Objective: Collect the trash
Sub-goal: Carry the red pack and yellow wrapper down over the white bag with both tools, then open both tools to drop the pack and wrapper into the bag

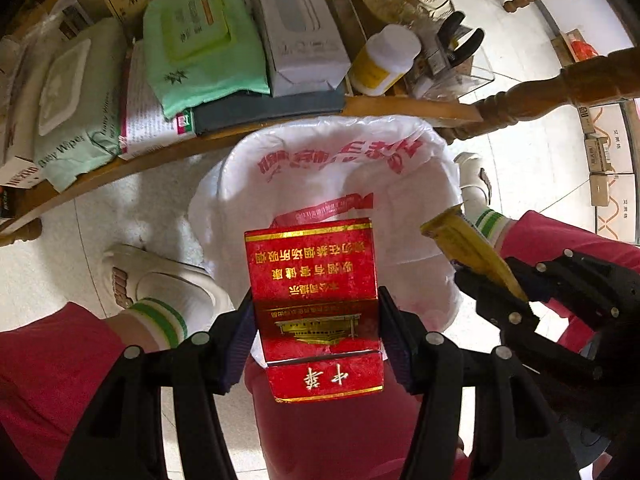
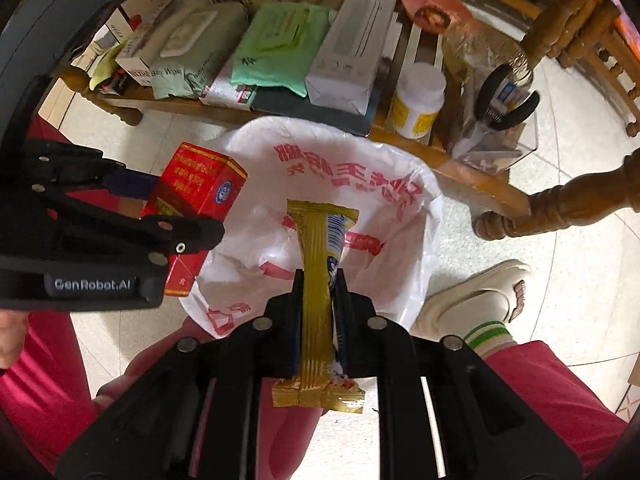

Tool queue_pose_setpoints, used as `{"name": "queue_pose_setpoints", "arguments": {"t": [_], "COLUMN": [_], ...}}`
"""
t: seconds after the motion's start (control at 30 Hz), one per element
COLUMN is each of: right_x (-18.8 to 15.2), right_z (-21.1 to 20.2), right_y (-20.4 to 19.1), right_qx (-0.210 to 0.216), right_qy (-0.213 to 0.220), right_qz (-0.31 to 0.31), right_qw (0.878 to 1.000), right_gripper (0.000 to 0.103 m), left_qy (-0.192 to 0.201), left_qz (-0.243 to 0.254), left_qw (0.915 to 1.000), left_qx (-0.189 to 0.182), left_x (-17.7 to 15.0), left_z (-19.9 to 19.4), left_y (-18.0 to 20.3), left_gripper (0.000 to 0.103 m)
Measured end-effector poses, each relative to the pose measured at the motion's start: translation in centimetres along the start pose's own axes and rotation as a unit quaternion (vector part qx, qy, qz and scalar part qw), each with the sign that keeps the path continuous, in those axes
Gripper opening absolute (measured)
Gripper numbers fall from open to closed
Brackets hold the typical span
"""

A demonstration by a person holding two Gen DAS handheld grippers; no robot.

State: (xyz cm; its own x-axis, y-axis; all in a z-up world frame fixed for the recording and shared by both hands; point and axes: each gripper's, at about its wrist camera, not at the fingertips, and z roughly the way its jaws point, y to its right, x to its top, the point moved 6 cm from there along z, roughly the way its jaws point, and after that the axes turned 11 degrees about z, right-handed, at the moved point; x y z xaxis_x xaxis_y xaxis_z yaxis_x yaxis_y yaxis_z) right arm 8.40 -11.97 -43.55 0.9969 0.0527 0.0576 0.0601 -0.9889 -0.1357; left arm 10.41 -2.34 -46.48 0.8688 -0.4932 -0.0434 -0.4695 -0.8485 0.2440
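Observation:
My left gripper (image 1: 316, 312) is shut on a red cigarette pack (image 1: 314, 280) with gold lettering, held just above the near rim of a bin lined with a white plastic bag (image 1: 400, 208) printed in red. In the right wrist view the same pack (image 2: 200, 184) and left gripper (image 2: 188, 216) hang at the bag's left edge. My right gripper (image 2: 318, 280) is shut on a flat gold wrapper (image 2: 316, 280), pointing down over the bag (image 2: 400, 248). That wrapper (image 1: 468, 252) and the right gripper (image 1: 516, 300) show at the right of the left wrist view.
A low wooden shelf (image 1: 400, 108) behind the bin holds wipes packs (image 1: 72, 92), a green pack (image 1: 200, 44), a white box (image 1: 300, 28), a white bottle (image 1: 384, 60) and pliers (image 2: 508, 96). A carved table leg (image 2: 560, 204) stands right. The person's red-trousered legs and white slippers (image 2: 472, 300) flank the bin.

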Motion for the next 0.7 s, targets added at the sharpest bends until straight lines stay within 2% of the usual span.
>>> {"name": "queue_pose_setpoints", "arguments": {"t": [0.33,0.6,0.67,0.7], "right_x": [-0.2,0.3,0.4,0.4], "right_z": [2.7,3.3,3.3,3.3], "right_y": [0.3,0.7,0.7,0.7], "right_qx": [0.010,0.020,0.023,0.024], "right_qy": [-0.033,-0.038,-0.037,-0.036], "right_qz": [0.014,0.029,0.029,0.031], "right_qw": [0.999,0.999,0.999,0.999], "right_gripper": [0.014,0.015,0.018,0.026], "left_qy": [-0.038,-0.060,-0.066,-0.068], "left_qz": [-0.010,-0.009,-0.007,-0.007], "left_qw": [0.9992,0.9981,0.9978,0.9977], "left_qx": [-0.012,-0.004,0.003,0.003], "left_x": [0.7,0.5,0.4,0.4], "left_z": [3.3,4.5,4.8,4.9], "left_y": [-0.5,-0.8,-0.9,-0.9], "left_gripper": [0.056,0.057,0.058,0.060]}}
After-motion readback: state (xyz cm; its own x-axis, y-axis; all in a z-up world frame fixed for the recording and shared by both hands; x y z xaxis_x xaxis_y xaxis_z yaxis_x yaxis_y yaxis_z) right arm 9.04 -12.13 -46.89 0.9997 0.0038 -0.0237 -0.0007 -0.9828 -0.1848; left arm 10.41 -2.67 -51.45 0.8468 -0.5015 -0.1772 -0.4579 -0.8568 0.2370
